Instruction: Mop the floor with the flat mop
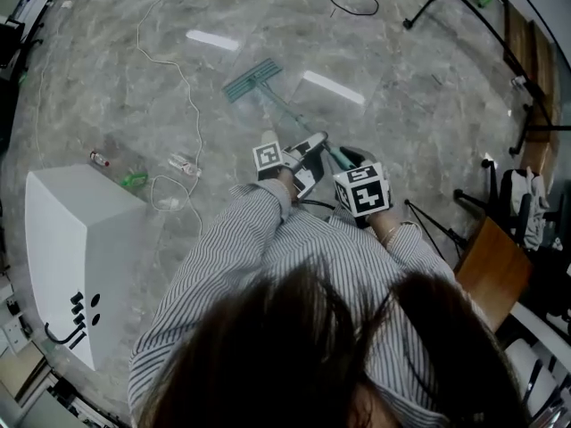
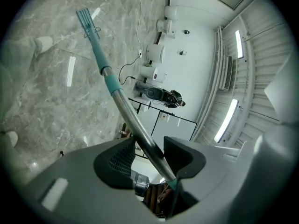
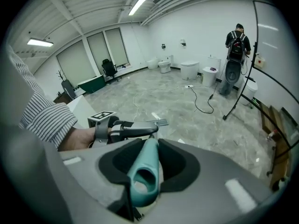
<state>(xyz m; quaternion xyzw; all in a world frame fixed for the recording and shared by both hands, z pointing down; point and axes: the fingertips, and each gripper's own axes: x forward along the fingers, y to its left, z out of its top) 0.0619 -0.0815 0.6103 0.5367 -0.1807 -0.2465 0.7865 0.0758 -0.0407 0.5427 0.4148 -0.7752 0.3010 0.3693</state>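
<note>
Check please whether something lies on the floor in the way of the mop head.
Nothing lies right at the mop head; the floor around it is bare. A white cable runs on the floor to its left, and a black cable lies farther ahead. A sweep toward either would probably catch it.

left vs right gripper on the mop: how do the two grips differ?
The left gripper clamps the silver metal shaft; the right gripper clamps the teal handle end. The left gripper sits further down, toward the mop head; the right gripper is at the top, nearer the person. Shared: both are shut on the same flat mop.
</note>
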